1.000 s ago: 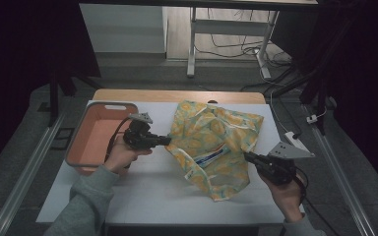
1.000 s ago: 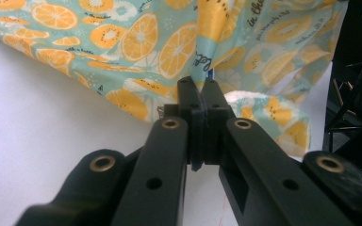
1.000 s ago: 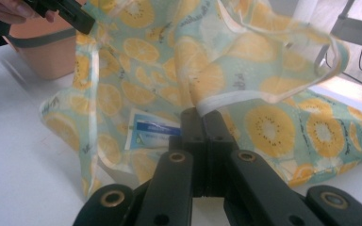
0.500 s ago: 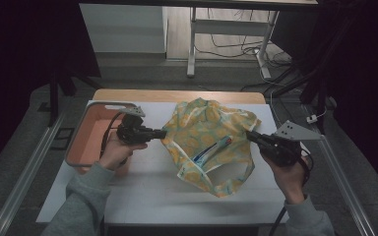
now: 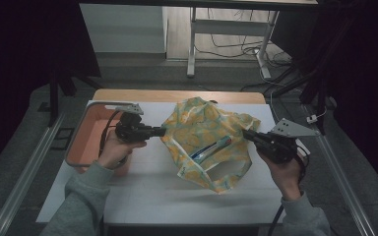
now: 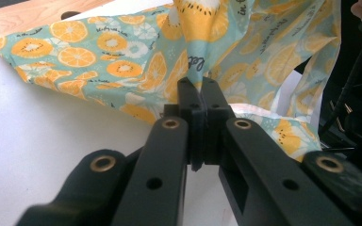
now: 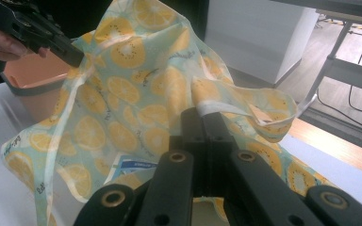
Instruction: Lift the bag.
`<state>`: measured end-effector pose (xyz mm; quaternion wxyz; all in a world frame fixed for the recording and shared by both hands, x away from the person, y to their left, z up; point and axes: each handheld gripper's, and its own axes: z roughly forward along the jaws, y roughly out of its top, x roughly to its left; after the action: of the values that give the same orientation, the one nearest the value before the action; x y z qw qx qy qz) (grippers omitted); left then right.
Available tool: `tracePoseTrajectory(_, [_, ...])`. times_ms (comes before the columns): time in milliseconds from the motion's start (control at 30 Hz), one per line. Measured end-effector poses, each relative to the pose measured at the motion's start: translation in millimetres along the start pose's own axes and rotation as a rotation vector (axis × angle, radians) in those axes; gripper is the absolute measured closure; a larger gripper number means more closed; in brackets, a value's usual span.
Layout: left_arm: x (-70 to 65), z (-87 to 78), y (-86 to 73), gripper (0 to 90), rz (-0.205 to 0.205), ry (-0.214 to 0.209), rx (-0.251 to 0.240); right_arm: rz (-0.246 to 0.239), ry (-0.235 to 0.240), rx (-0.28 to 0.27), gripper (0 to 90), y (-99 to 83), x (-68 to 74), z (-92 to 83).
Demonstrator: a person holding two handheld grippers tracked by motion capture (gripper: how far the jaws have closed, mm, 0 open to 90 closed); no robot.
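A thin bag printed with orange and kiwi slices hangs stretched between my two grippers above the white table top. My left gripper is shut on the bag's left rim; its jaws pinch the fabric in the left gripper view. At the bag's right side my right gripper is shut on the white-edged rim. A blue and white tube-like item lies inside the open bag. The other hand's gripper holds the far rim in the right gripper view.
An orange plastic bin stands at the table's left edge, right behind my left hand. A wooden strip runs along the table's far edge. A white desk frame and cables stand on the floor beyond.
Both grippers have lifted the bag off the table and pulled its mouth wider. The right gripper rose and moved up and right; the left shifted slightly left toward the bin.
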<state>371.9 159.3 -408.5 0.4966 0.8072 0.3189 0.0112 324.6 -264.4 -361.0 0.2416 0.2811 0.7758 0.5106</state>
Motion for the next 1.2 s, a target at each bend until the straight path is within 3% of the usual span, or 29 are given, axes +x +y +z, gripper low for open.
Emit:
tracePoseTrajectory(233, [-11.1, -15.9, 9.1, 88.9, 0.040, 0.020, -0.040, -0.006, -0.003, -0.022, 89.7, 6.1, -0.7, -7.5])
tracePoseTrajectory(400, [-20.8, -33.3, 23.0, 89.0, 0.073, 0.031, -0.085, 0.005, 0.018, -0.068, 89.7, 18.6, -2.8, -14.8])
tracePoseTrajectory(767, [-31.7, -77.7, 49.2, 88.9, 0.113, 0.074, -0.208, -0.039, -0.017, -0.170, 89.8, 63.8, -7.8, -33.7])
tracePoseTrajectory(933, [-36.9, -96.8, 63.0, 88.9, 0.133, 0.092, -0.264, -0.043, -0.062, -0.235, 89.8, 88.1, -15.3, -46.3])
tracePoseTrajectory(1067, [-37.9, -93.8, 66.6, 88.9, 0.140, 0.103, -0.252, -0.026, -0.081, -0.247, 89.8, 92.8, -24.0, -45.3])
tracePoseTrajectory(1200, [-35.2, -69.6, 60.7, 88.9, 0.138, 0.093, -0.193, 0.026, -0.068, -0.191, 89.7, 78.9, -34.0, -29.1])
